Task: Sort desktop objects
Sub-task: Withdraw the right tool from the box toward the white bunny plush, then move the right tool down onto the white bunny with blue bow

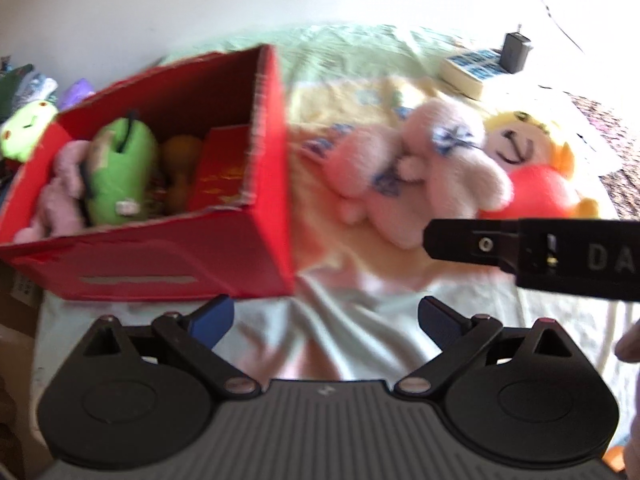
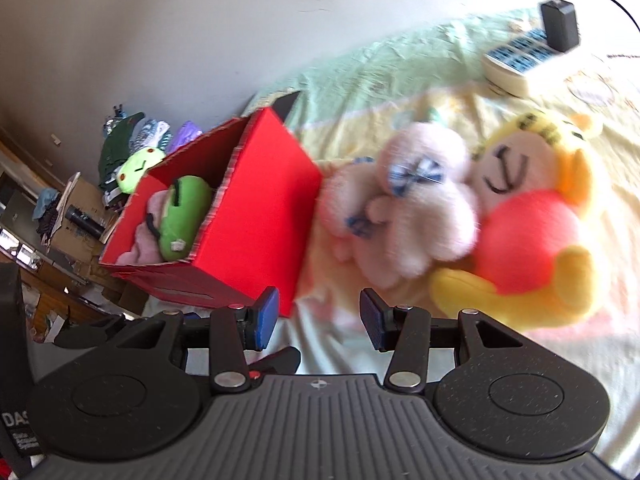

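Left gripper [image 1: 326, 322] nearest in its own view: blue pads spread wide, nothing between them, bare cloth [image 1: 352, 344] below. The left figure rose earlier but has levelled; jaws read as wide apart. Right gripper [image 2: 316, 318] in its view: pads at a middling gap, nothing between them, over the same cloth. The right gripper's black body also crosses the right edge of the left view, above the left pads. Just beyond both, a red box [image 2: 248, 216] stands open-topped on the cloth, left of centre. Inside it: a green plush [image 2: 182, 220] lying against a pink plush [image 1: 66, 184], plus a brown object and a red packet [image 1: 220, 172] seen only from the left wrist. To the right of the box, on the cloth, a pale pink plush [image 2: 404, 208] with blue-checked bows lies touching the box's corner in the right view. Pressed against its far right side is a yellow plush [image 2: 536, 184] in a red top. Both frames are motion-blurred. Farther back: a cream device with blue keys [image 2: 520, 60] and a black adapter [image 2: 560, 26] with cable. Off the table's left edge, clutter and another green plush [image 2: 138, 168].
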Demonstrator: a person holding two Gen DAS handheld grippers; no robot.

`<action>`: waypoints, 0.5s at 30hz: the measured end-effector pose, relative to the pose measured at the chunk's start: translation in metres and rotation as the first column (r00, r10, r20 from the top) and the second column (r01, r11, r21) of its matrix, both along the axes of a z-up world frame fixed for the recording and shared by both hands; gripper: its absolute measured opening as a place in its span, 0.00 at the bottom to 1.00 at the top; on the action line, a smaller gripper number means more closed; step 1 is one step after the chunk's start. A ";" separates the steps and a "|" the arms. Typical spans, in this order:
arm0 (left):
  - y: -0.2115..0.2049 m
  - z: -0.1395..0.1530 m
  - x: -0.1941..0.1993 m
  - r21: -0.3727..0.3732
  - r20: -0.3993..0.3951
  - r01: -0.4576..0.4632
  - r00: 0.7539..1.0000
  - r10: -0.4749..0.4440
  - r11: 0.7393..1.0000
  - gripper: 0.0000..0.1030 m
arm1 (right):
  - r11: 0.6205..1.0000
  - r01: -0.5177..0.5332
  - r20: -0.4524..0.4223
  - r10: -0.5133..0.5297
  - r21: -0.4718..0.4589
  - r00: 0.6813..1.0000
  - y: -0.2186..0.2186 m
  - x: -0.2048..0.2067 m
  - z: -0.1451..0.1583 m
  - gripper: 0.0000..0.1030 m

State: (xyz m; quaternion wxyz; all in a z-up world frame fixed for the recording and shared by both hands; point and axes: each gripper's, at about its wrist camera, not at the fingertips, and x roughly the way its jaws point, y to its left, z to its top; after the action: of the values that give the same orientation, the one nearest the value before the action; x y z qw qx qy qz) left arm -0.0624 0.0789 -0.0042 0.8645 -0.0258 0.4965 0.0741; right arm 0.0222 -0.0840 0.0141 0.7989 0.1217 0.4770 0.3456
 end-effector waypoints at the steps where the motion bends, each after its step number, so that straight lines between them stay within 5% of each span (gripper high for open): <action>1: -0.004 -0.002 0.000 -0.011 0.002 0.014 1.000 -0.014 1.000 0.96 | 1.000 0.010 -0.007 -0.010 -0.002 1.000 -0.005 0.002 -0.003 0.48; 10: -0.035 -0.010 0.012 -0.056 0.082 0.186 0.980 -0.181 0.981 0.95 | 0.992 0.128 -0.055 -0.127 0.019 0.990 -0.043 0.018 -0.018 0.48; 15: -0.038 -0.007 0.026 -0.136 0.166 0.255 0.958 -0.232 0.957 0.95 | 0.980 0.192 0.001 -0.193 0.043 0.981 -0.061 0.024 -0.011 0.48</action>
State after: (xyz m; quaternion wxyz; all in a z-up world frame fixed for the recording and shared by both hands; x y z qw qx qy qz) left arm -0.0360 0.0412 -0.0117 0.8968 -0.0373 0.4344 -0.0745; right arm 0.0463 -0.1449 0.0030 0.8270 0.1834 0.4535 0.2770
